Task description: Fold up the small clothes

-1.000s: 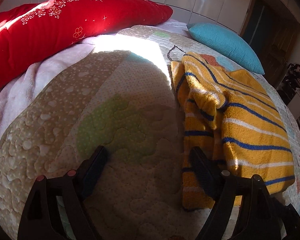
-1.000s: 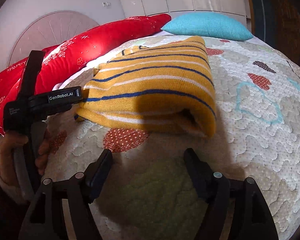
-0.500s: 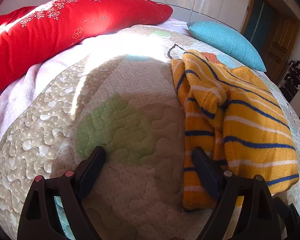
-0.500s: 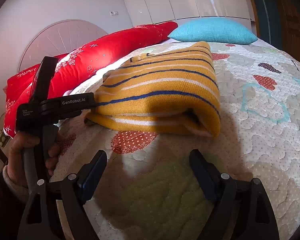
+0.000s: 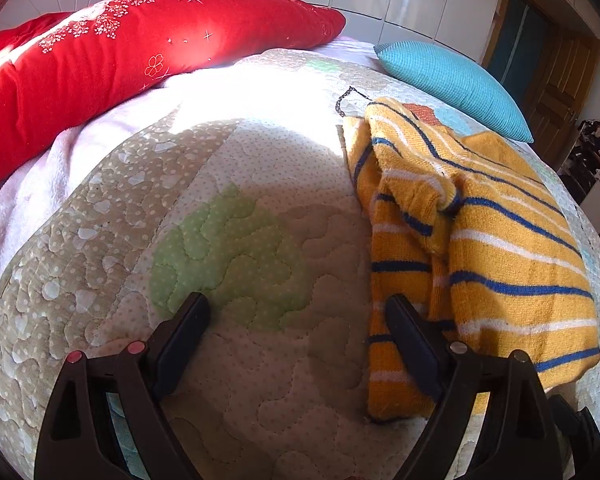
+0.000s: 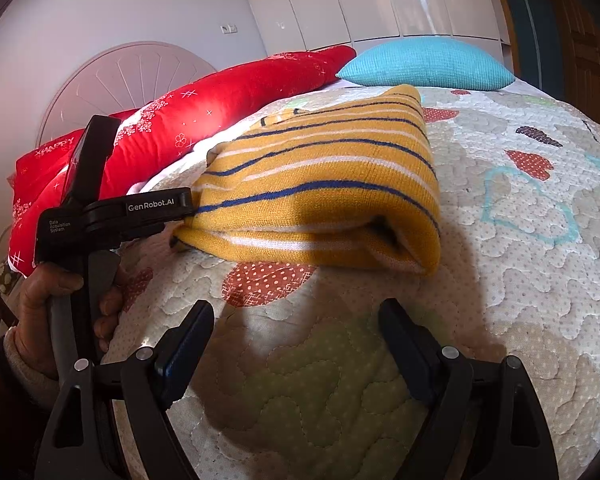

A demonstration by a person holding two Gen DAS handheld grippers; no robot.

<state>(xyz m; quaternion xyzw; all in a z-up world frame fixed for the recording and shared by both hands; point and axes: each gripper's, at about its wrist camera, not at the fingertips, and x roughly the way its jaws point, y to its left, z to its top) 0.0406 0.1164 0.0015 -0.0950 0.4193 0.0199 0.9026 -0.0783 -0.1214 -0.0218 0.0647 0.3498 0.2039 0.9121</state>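
striped yellow sweater (image 6: pixel 324 196) folded on quilt (image 6: pixel 520 264) | left gripper (image 5: pixel 296 312) fingers spread, empty | right gripper (image 6: pixel 296 316) fingers spread, empty

Left tool (image 5: pixel 296 312): jaws spread wide, nothing between the pads, angled downward. Right tool (image 6: pixel 296 320): jaws likewise wide apart and empty, held low. In the right wrist view the left hand (image 6: pixel 56 304) grips the left tool's handle, fingers wrapped round it, device upright.
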